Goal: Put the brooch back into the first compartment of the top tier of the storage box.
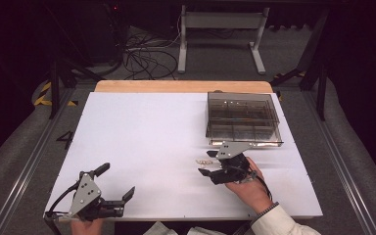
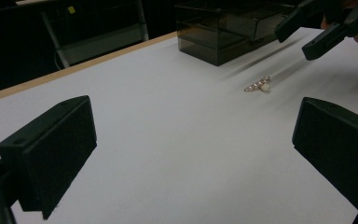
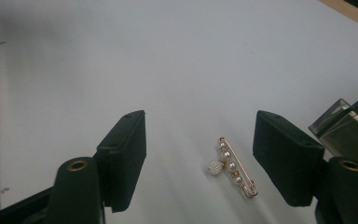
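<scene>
A small gold pin brooch with pearls (image 3: 233, 167) lies flat on the white table top (image 1: 152, 132). My right gripper (image 3: 200, 140) hovers over it, open, with the brooch between the jaws nearer the right one; neither pad touches it. From above, the brooch (image 1: 204, 161) sits at the tips of that right gripper (image 1: 206, 163), just in front of a smoky clear compartment box (image 1: 242, 117). My left gripper (image 1: 117, 180) rests open at the near left corner with nothing in it. In its own view the left gripper (image 2: 191, 140) faces the brooch (image 2: 259, 85) and the right gripper (image 2: 307, 32).
The box (image 2: 223, 28) stands at the far right of the table, close behind the right hand. A wooden strip (image 1: 181, 86) edges the far side. Beyond it on the floor are a white metal stand (image 1: 220, 29) and loose cables (image 1: 147, 58).
</scene>
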